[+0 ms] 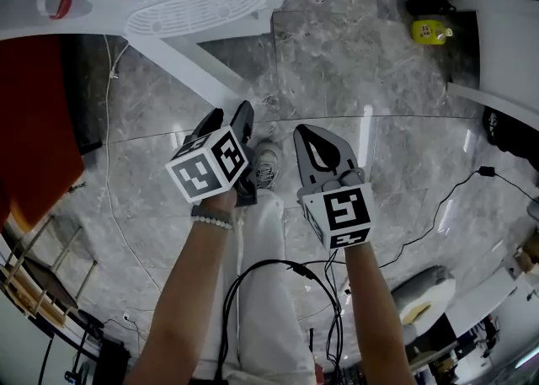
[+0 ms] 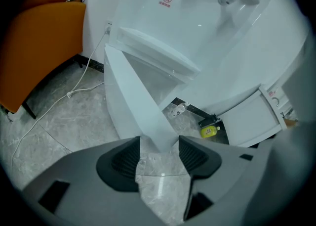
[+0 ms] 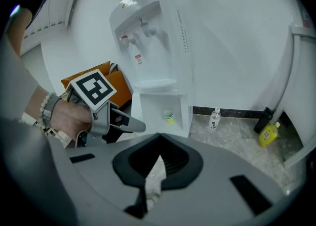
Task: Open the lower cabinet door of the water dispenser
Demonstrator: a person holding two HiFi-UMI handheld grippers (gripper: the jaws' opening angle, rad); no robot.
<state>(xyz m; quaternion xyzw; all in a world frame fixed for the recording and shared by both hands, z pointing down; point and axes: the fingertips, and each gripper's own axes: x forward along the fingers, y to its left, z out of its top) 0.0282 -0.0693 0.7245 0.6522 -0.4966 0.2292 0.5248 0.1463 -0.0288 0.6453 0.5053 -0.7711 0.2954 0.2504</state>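
lower cabinet door (image 2: 129, 96) stands swung out, its free edge upright, dead ahead of my left tongs (image 2: 159, 146), open and empty, just short of it. right tongs (image 3: 157, 146) closed, farther back.

I see floor (image 1: 404, 122): glossy grey marble-look stone | water dispenser (image 3: 158, 37): smooth white plastic | lower cabinet door (image 2: 133, 96): smooth white, faint sheen | my left gripper (image 2: 159, 143): matt grey plastic | pads (image 2: 126, 158): black, ribbed
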